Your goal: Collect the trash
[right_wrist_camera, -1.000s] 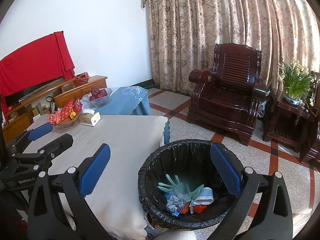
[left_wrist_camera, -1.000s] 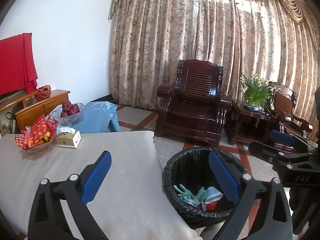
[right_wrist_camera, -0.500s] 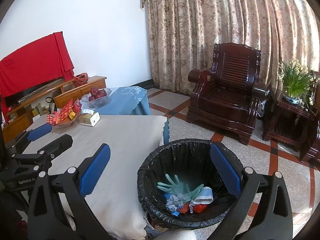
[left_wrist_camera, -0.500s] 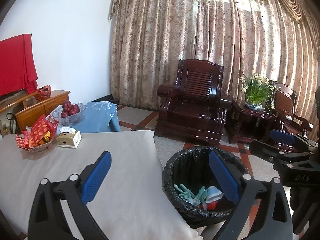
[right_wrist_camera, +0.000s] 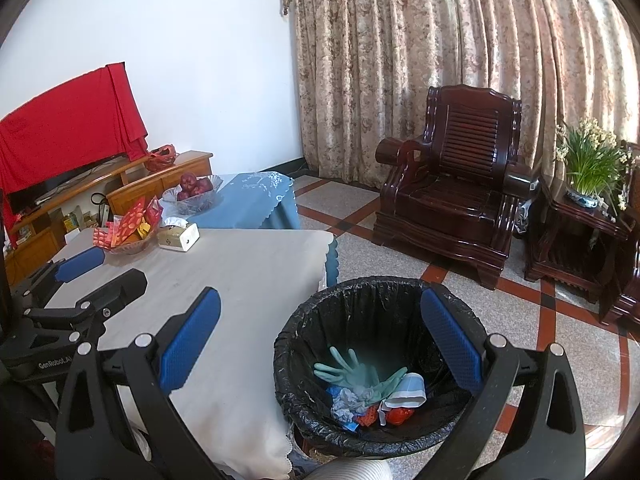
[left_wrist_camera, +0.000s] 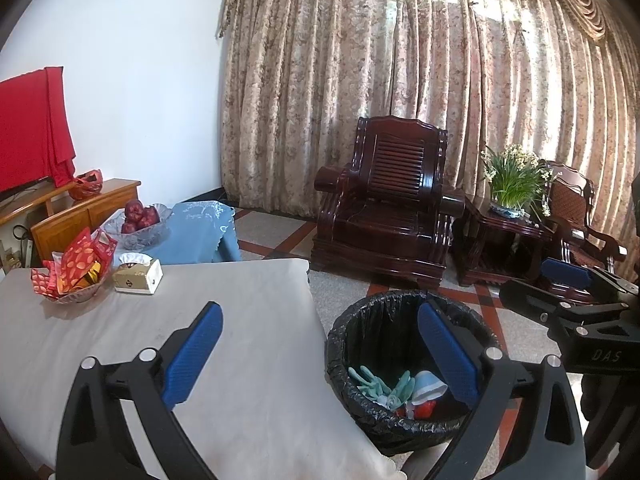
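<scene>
There is one trash bin point(right_wrist_camera: 372, 364) lined with a black bag, and it sits on the floor just past the corner of one table point(right_wrist_camera: 240, 280) with a pale cloth. Inside the bin lies the trash: two green rubber gloves point(right_wrist_camera: 352, 372), one light blue cup point(right_wrist_camera: 406, 390) tipped on its side, one crumpled blue-grey wad and some red bits (too jumbled to count). There are two grippers. The right gripper point(right_wrist_camera: 320, 344) has its two blue pads point(right_wrist_camera: 190, 342) spread wide apart, and it holds nothing and touches nothing; the bin sits below it, between the pads and a bit toward the right one. The left gripper point(left_wrist_camera: 320, 356) is spread wide too, with nothing in it; under its left pad is the table, and under its right pad is the bin. Each gripper shows up in the other one's view, off to the side. Far ahead of the left gripper, on the table, stand one bowl of red packets point(left_wrist_camera: 74, 276) and one tissue box point(left_wrist_camera: 138, 276), close together. Behind them, one glass bowl of red fruit point(left_wrist_camera: 138, 222) sits on a small table with a blue cloth point(left_wrist_camera: 200, 232). Farther ahead is one dark wooden armchair point(left_wrist_camera: 388, 208) and one pot of flowers point(left_wrist_camera: 514, 184) on a side table.
</scene>
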